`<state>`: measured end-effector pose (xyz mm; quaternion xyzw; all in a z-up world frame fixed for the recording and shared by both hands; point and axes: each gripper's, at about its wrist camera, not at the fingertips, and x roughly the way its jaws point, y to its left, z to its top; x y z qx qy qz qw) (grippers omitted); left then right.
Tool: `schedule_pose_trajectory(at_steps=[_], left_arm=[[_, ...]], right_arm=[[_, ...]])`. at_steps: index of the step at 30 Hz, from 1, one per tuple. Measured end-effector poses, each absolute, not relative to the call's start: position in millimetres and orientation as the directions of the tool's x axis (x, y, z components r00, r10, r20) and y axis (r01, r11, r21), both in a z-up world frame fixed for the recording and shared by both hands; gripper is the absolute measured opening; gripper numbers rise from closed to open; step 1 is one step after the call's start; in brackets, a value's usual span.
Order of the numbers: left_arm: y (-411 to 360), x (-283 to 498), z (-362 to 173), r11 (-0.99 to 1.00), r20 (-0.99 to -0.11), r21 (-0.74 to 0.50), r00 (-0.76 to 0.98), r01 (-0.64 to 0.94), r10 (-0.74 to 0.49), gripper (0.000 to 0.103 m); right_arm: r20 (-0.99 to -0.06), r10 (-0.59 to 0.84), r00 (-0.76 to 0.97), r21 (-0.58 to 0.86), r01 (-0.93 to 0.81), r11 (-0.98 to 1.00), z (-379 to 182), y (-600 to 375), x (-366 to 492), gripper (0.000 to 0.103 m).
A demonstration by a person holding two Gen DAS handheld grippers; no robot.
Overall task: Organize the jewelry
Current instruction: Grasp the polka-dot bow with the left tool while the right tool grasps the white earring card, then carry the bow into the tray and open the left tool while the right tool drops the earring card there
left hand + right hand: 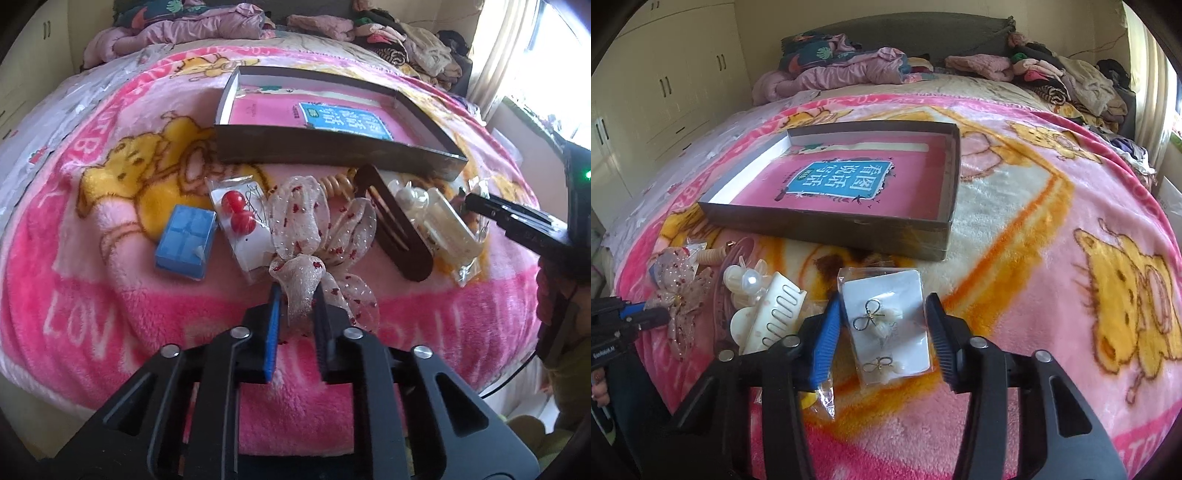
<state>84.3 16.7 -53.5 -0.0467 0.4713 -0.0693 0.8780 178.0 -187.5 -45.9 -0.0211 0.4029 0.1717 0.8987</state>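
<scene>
On a bed with a pink cartoon fleece blanket [1015, 229], the left hand-held gripper [297, 295] pinches a sheer sparkly ribbon bow with red flecks [314, 229]. The right hand-held gripper [882, 325] gapes wide around a bagged white earring card [886, 325]. A shallow cardboard box lid [827, 229] lies at twelve o'clock.

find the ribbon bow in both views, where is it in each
Left wrist: the ribbon bow sits centre, its near loop between the left gripper's fingers.
Right wrist: the bow lies far left, the left gripper at its edge.
Shared landmark: the open box, just behind the bow in both views.
</scene>
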Motion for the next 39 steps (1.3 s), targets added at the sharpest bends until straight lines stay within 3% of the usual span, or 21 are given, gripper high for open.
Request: schedule_pose_trajectory(at_steps=[6, 21, 39], left_arm=[[16, 87, -46, 0.982, -0.809, -0.170, 0.556, 0.083, -0.188, 0.004], [14, 121, -10, 0.984, -0.771, -0.139, 0.612, 0.109, -0.176, 0.004], [23, 189, 24, 0.990, -0.725, -0.108, 0.674, 0.089, -0.140, 0.004]], right_arm=[[-0.713, 0.293, 0.637, 0.103, -0.318, 0.943, -41, -197, 178, 0.040], [-0.662, 0.235, 0.712, 0.071, -0.253, 0.965, -5, -224, 183, 0.040], [-0.575, 0.283, 0.767, 0.031, -0.325, 0.945, 42, -189, 215, 0.040]])
